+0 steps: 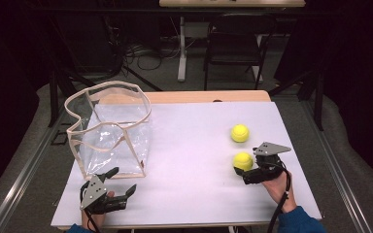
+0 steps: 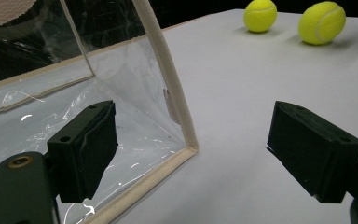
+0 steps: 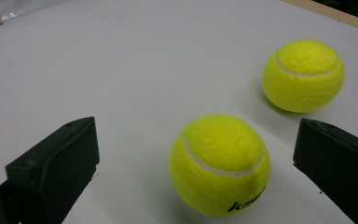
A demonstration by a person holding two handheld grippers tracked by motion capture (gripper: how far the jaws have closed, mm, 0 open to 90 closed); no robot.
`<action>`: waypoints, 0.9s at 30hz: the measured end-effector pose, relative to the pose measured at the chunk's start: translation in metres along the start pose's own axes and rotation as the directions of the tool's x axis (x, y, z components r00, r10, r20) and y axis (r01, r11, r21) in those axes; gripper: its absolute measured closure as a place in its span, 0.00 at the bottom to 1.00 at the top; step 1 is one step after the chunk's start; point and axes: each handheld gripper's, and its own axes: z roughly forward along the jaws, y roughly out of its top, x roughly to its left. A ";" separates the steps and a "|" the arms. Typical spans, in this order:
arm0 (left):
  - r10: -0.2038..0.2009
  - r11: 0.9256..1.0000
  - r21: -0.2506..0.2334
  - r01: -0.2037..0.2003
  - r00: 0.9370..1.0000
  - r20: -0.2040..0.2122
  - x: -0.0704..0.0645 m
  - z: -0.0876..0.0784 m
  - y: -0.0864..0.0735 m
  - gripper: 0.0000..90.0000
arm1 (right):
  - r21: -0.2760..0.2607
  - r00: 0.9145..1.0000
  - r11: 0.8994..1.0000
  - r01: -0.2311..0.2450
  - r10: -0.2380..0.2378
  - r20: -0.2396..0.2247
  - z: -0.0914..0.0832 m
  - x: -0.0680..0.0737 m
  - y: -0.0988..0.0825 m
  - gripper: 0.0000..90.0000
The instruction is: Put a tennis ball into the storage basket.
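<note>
Two yellow tennis balls lie on the white table: a near ball [image 1: 243, 160] [image 3: 219, 164] and a far ball [image 1: 240, 133] [image 3: 303, 74]. My right gripper [image 1: 245, 172] [image 3: 191, 163] is open, its jaws on either side of the near ball without touching it. A clear plastic bag with beige trim [image 1: 109, 128] [image 2: 168, 93] stands open at the left. My left gripper [image 1: 124, 182] [image 2: 191, 144] is open just in front of the bag's near bottom corner, which sits between its jaws. Both balls, the near ball [image 2: 321, 22] and the far ball [image 2: 260, 15], lie far off in the left gripper view.
The white table cover [image 1: 194, 160] ends at a wooden back edge [image 1: 209, 96]. Beyond it stand a black chair [image 1: 235, 41], a table leg [image 1: 181, 46] and cables on the floor. Dark curtains flank both sides.
</note>
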 end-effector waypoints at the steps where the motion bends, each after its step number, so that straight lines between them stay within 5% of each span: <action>1: 0.000 1.000 0.000 0.000 1.000 0.000 0.000 0.000 0.000 0.18 | 0.000 1.000 1.000 0.000 0.000 0.000 0.000 0.000 0.000 0.00; 27: 0.006 1.000 0.005 -0.006 1.000 -0.002 -0.001 -0.001 0.000 0.18 | 0.099 0.998 0.994 -0.055 0.056 -0.001 0.027 -0.011 -0.006 0.00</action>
